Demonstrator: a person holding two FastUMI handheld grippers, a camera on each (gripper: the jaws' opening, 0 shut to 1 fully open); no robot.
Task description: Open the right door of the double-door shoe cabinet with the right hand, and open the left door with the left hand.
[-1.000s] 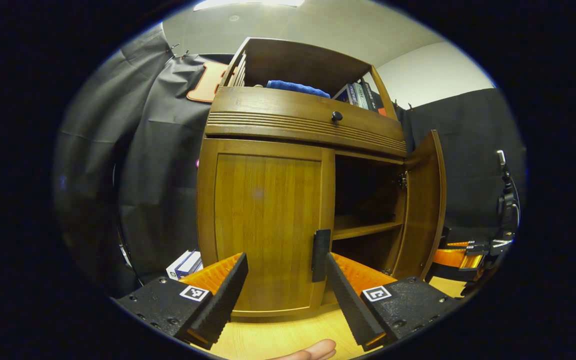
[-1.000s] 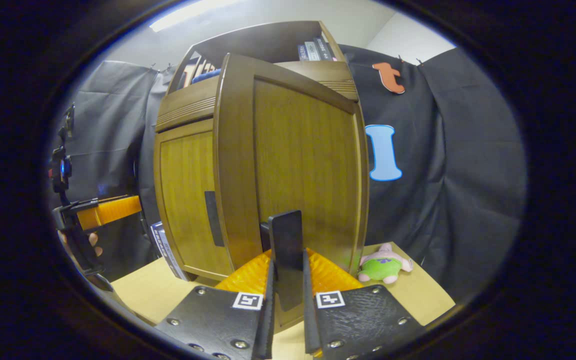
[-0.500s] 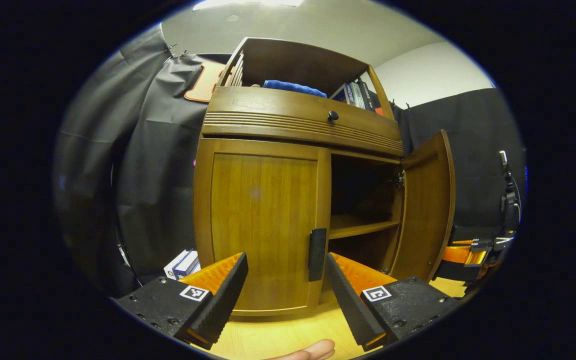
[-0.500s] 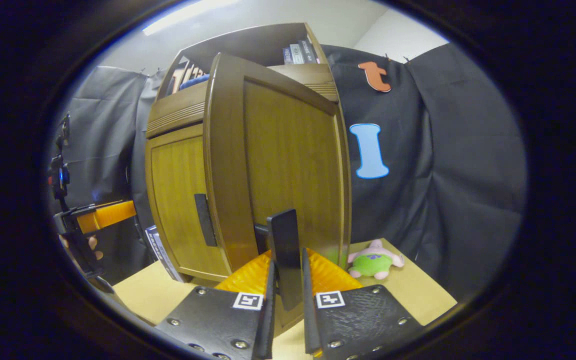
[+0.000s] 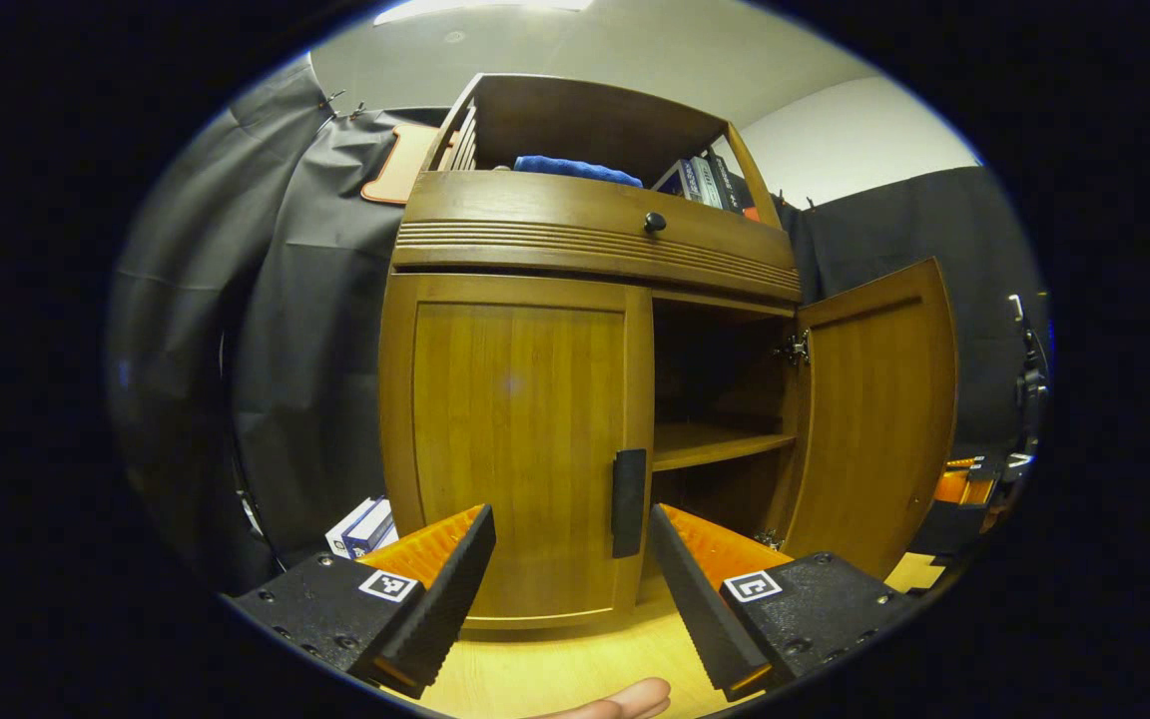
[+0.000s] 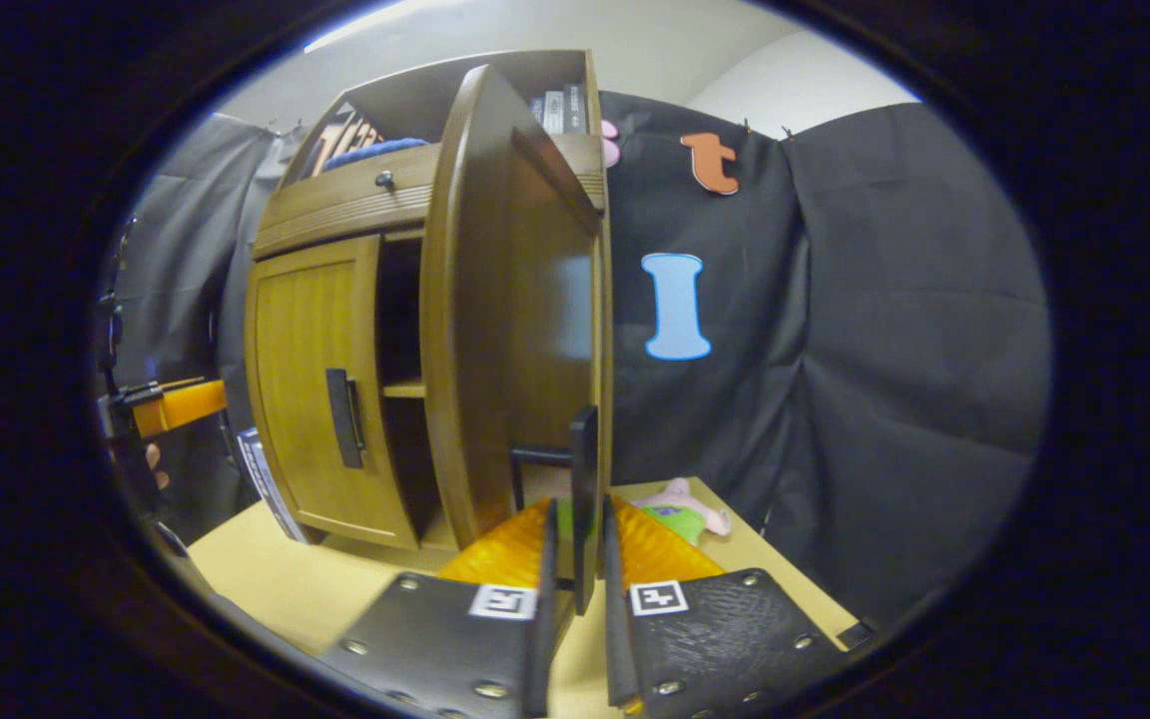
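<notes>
The right gripper point(image 6: 576, 589) is clamped on the right door's handle point(image 6: 583, 479) to swing it wide, while the left gripper point(image 5: 567, 589) (fingers spread, gripping nothing) lines up w/ the left door's handle point(image 5: 629, 502).

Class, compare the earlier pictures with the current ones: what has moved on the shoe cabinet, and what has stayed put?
The right door has swung further open, pulled by the right hand-held gripper, which stays shut on the right door handle. The left door remains closed; the left hand-held gripper still waits open before the left door handle.
</notes>
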